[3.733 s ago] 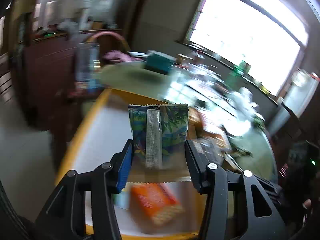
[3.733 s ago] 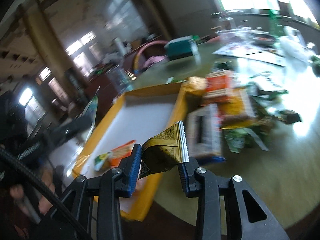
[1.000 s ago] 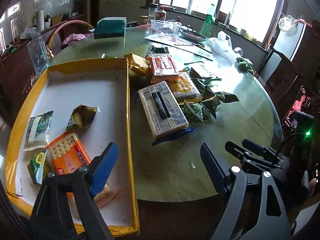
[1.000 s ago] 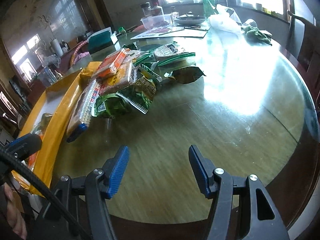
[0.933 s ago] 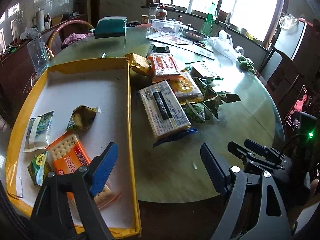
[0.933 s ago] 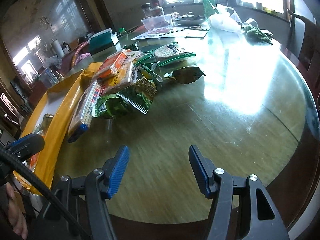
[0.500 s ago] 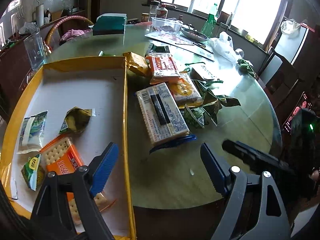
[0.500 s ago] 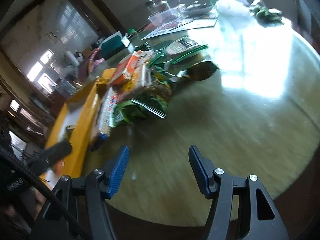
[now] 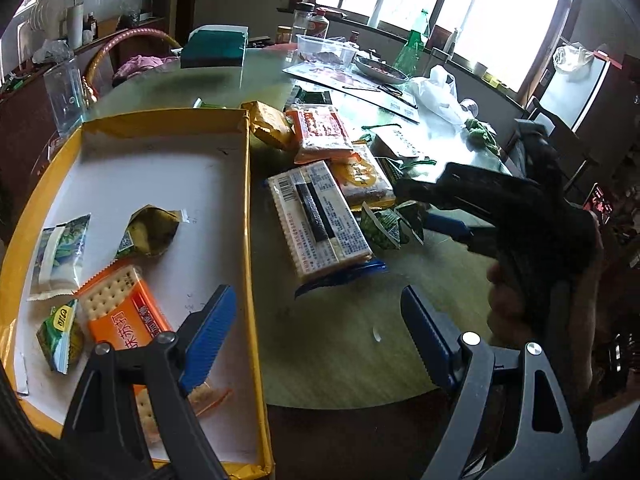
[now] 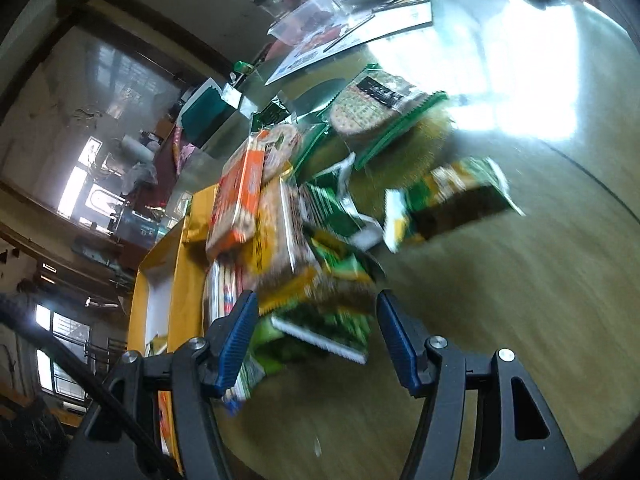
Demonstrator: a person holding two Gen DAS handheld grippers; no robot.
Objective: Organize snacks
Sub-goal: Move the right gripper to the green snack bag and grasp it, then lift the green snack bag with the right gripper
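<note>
Round glass-topped table (image 9: 340, 344), greenish wood grain seen under the glass. Yellow-rimmed tray (image 9: 252, 240) is set at its left near edge. Just right of the tray a loose heap of snack packs is laid: long white cracker pack (image 9: 320, 220), orange pack (image 9: 322, 132) and yellow pack (image 9: 268, 124) farther back, small green packets (image 9: 384, 228) on the heap's right. At the far side a teal box (image 9: 212, 48), clear plastic container (image 9: 326, 50), printed sheets (image 9: 352, 84) and white plastic bag (image 9: 436, 92) are placed.
</note>
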